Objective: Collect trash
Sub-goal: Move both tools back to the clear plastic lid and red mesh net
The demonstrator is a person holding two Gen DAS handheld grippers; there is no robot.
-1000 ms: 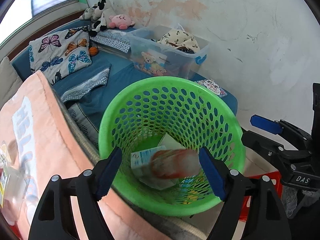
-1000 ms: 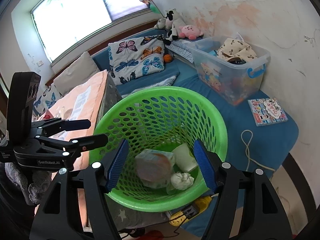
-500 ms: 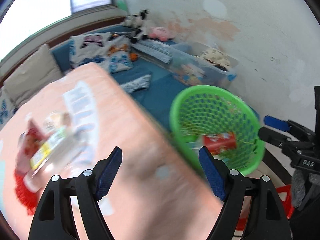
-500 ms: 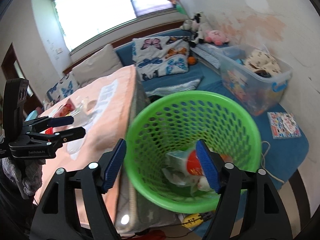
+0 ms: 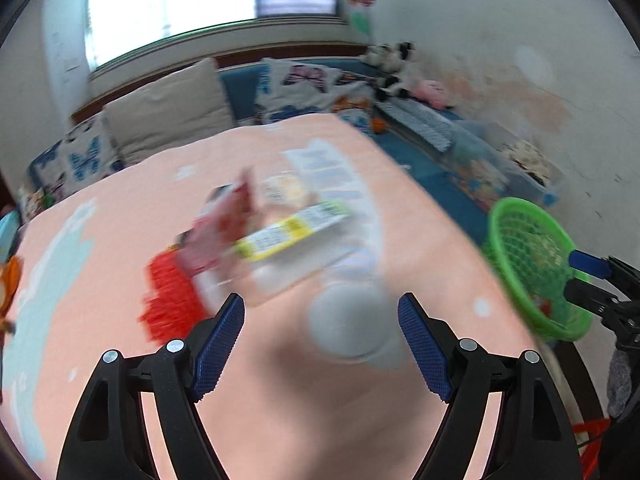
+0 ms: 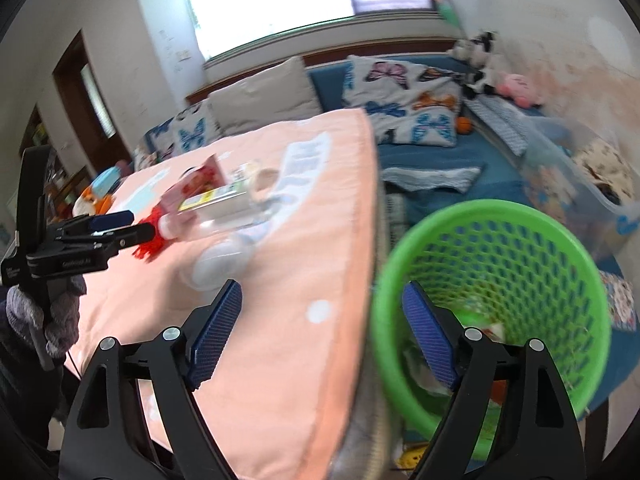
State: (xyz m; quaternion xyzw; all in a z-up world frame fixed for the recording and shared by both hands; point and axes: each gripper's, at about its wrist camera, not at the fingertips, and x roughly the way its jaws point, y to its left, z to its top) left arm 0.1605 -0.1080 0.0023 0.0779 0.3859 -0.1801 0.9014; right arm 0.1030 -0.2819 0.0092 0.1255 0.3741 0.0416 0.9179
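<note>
A pile of trash lies on the peach-covered table: a clear plastic bottle pointing at me, a yellow-labelled box, a red-pink packet and a red fringed item. My left gripper is open and empty just in front of the bottle. The green mesh basket with trash inside stands beside the table. My right gripper is open and empty over the table's edge, next to the basket. The pile and left gripper show in the right wrist view. Both views are blurred.
Behind the table is a blue couch with butterfly pillows and a beige cushion. A clear storage bin and plush toys sit along the stained wall. The basket also shows at the right of the left wrist view.
Both grippers have swung left, away from the basket toward the table. The red cup dropped into the basket. The left gripper now faces the trash pile.
</note>
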